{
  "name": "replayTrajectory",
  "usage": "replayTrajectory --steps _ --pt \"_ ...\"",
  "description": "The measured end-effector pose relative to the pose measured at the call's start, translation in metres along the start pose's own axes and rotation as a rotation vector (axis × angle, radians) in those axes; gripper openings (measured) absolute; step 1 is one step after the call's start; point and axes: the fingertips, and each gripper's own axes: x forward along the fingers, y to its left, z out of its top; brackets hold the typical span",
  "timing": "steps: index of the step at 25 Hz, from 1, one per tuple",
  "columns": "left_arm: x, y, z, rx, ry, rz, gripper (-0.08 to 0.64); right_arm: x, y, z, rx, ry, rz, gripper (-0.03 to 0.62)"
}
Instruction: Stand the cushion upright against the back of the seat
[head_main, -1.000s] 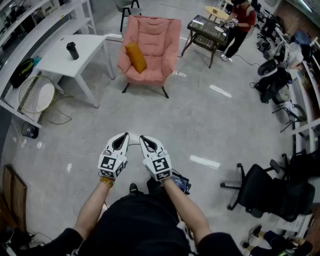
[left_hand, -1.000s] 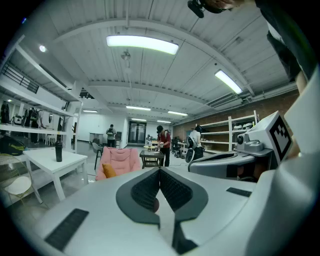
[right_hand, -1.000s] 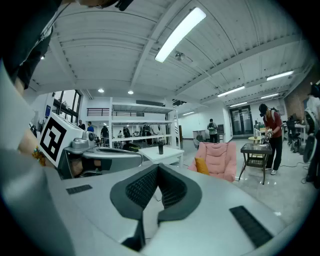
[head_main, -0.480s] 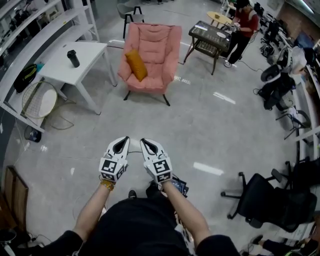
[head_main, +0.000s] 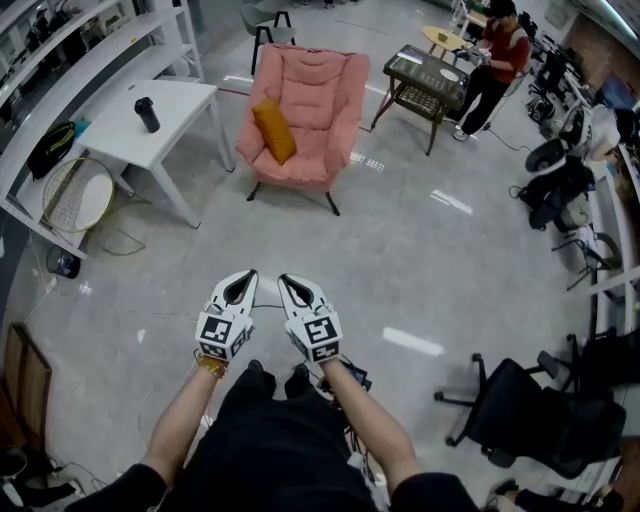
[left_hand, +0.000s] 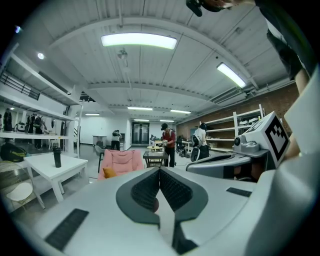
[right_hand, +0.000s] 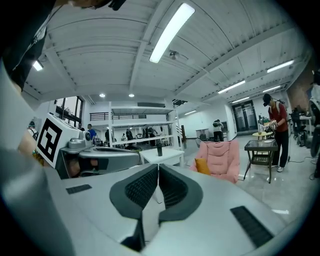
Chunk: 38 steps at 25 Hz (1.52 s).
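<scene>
1. White left gripper (head_main: 240, 286) and right gripper (head_main: 297, 290) are held side by side, jaws pressed together, both empty.
2. Grey floor (head_main: 400, 260) lies beyond.
3. Farther off, the orange cushion (head_main: 273, 131) leans tilted on the pink armchair (head_main: 320, 90).

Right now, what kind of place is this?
Probably an open lab or workshop office: wall shelves, a white table, black office chairs, strip lights overhead.

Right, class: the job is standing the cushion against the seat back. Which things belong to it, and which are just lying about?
Job: orange cushion, pink armchair, left hand-held gripper, right hand-held gripper.
Lying about: white table, black flask, side table, office chair.
</scene>
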Motion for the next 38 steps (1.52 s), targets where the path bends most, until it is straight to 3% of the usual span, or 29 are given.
replayTrajectory --steps 13,21,31,38 --pt "0.024 0.104 0.007 -0.004 -0.016 -0.082 0.014 0.103 0.009 0.019 -0.024 0.024 -0.066 0.017" --pt "0.047 0.154 0.010 -0.011 0.000 -0.112 0.014 0.147 -0.007 0.045 -0.035 0.017 -0.110 0.017" --pt "0.136 0.177 0.008 -0.019 0.020 -0.069 0.014 0.195 -0.092 0.045 -0.006 0.002 -0.081 0.017" --pt "0.205 0.180 0.032 -0.008 0.010 -0.032 0.014 0.219 -0.158 0.058 -0.007 -0.009 -0.043 0.017"
